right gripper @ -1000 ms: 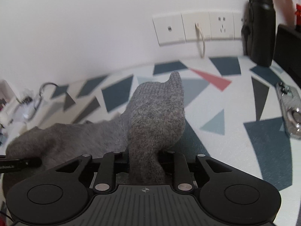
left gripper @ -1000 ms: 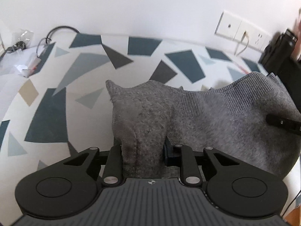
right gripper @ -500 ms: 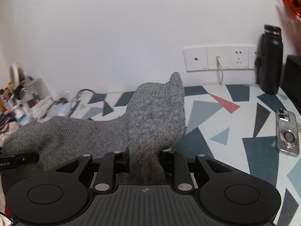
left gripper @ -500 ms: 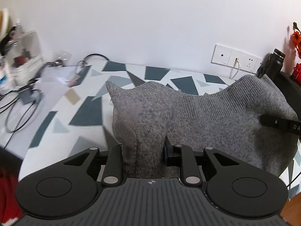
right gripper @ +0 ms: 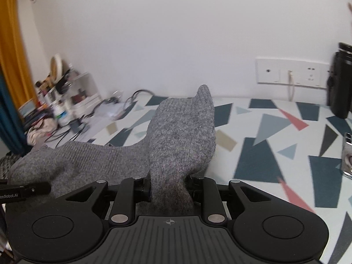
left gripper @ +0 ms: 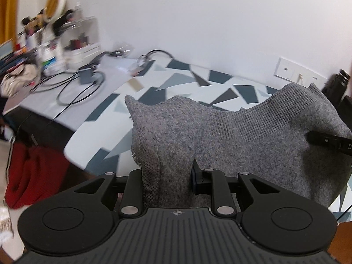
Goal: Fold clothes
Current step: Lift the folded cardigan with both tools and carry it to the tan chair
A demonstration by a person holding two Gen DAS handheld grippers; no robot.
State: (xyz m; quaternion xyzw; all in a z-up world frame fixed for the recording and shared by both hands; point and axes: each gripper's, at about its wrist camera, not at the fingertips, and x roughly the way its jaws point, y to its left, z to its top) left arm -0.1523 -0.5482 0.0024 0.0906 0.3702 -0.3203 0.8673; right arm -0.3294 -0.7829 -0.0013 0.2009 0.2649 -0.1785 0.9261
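now both grippers are clamped on the grey sweater (left gripper: 253, 136): the left gripper (left gripper: 168, 177) pinches one bunched corner, the right gripper (right gripper: 169, 189) another, and the knit hangs stretched between them above the patterned worktop (right gripper: 264, 145). a black bottle (right gripper: 342, 83) stands by the wall sockets (right gripper: 290, 72).
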